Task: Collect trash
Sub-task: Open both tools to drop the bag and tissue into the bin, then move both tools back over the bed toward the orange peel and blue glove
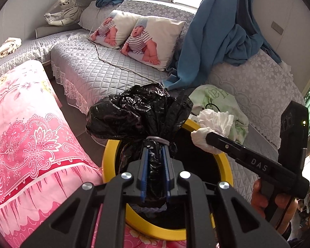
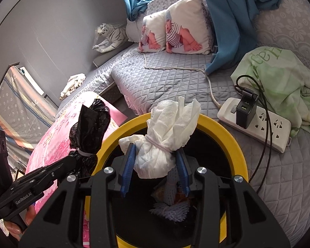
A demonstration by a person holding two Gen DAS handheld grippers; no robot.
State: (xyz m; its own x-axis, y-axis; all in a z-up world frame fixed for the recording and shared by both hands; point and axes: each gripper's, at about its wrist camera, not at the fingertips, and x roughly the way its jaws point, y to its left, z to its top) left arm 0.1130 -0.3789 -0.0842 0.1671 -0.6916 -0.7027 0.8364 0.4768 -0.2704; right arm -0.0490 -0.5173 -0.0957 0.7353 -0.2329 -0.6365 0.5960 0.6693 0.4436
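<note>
With my left hand-held gripper [image 1: 155,163] pinching the black bag [image 1: 138,113] and the right [image 2: 157,161] loosely around the tissue bundle [image 2: 165,136], both over the yellow-rimmed bin [image 2: 223,132], I'd release squarely inside.

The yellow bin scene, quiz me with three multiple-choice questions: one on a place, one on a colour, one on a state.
1. Where is the power strip?
A. on the grey quilted cover
B. inside the bin
C. on the pink quilt

2. What colour is the bundle in the left tool?
A. white
B. black
C. green

3. What is the state of the white tissue bundle?
A. lying on the floor
B. spread flat on the cover
C. tied, between the right tool's pads over the yellow bin

Answers: A, it lies beside the green bag; B, glossy black plastic; C, a band cinches it above the bin.
</note>
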